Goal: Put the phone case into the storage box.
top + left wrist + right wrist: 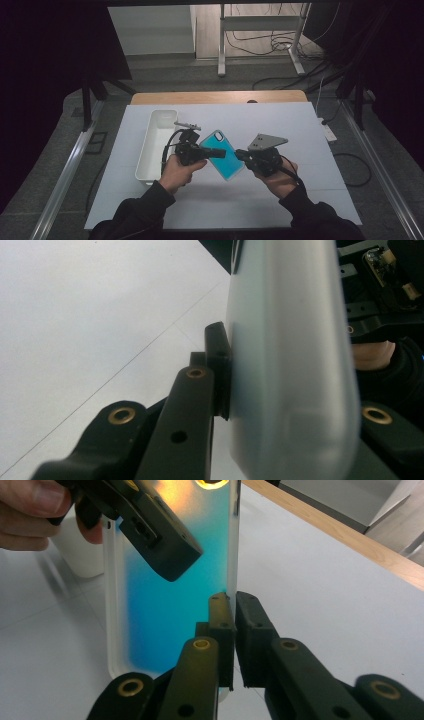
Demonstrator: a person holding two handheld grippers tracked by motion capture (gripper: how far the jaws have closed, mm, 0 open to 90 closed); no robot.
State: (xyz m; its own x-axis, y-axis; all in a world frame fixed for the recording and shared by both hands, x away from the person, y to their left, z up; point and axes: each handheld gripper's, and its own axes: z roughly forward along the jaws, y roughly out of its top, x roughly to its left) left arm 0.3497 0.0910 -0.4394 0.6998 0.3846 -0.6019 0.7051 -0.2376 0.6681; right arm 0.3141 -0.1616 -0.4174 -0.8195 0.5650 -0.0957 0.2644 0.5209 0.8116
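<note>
A blue-tinted clear phone case (223, 156) hangs above the white table top (300, 130), held between both grippers. My left gripper (216, 152) reaches in from the left and is shut on the case; its black pad (220, 365) presses flat on the frosted case (290, 365). From the right, my right gripper (241, 155) is shut on the case's other long edge. In the right gripper view its jaws (234, 630) pinch the thin rim of the case (165, 610), and the left gripper's jaw (165, 545) lies across the case's face.
A long white bin (155, 145) stands left of the left hand. The wooden table edge (215, 97) runs along the far side. Beyond it are a metal stand (260, 30) and floor cables (280, 45).
</note>
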